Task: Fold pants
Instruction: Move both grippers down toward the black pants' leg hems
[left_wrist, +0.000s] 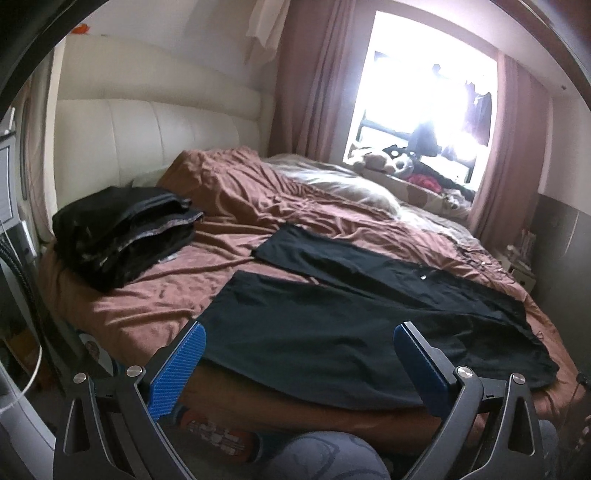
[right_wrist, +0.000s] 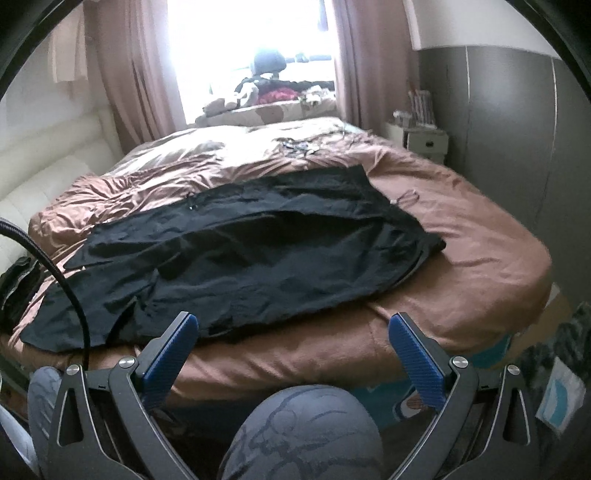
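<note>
The black pants (left_wrist: 351, 314) lie spread flat on the bed (left_wrist: 147, 306), on top of a brown sheet (left_wrist: 258, 192), with the two legs extending toward the headboard (left_wrist: 147, 136) side and the waist end toward the opposite side of the mattress. In the left wrist view, the legs lie apart, with a wedge of brown sheet showing between them; the hem of the near leg sits close to the front edge of the bed. In the right wrist view, the same pants (right_wrist: 240, 258) cover the middle of the mattress, and the near edge of the fabric runs just beside the front edge of the bed (right_wrist: 480, 266). The left gripper (left_wrist: 299, 354) hangs in front of the near leg with its blue-padded fingers spread wide and holds nothing. The right gripper (right_wrist: 293, 350) is likewise spread wide and empty, positioned off the front edge of the bed, below the pants. A stack of folded dark garments (left_wrist: 122, 236) rests on the sheet near the headboard, well apart from the pants. A window (left_wrist: 424, 103) with pink curtains (left_wrist: 314, 77) stands at the far side of the bed. A person's knee (right_wrist: 303, 435) in grey patterned fabric shows between the right gripper fingers.
</note>
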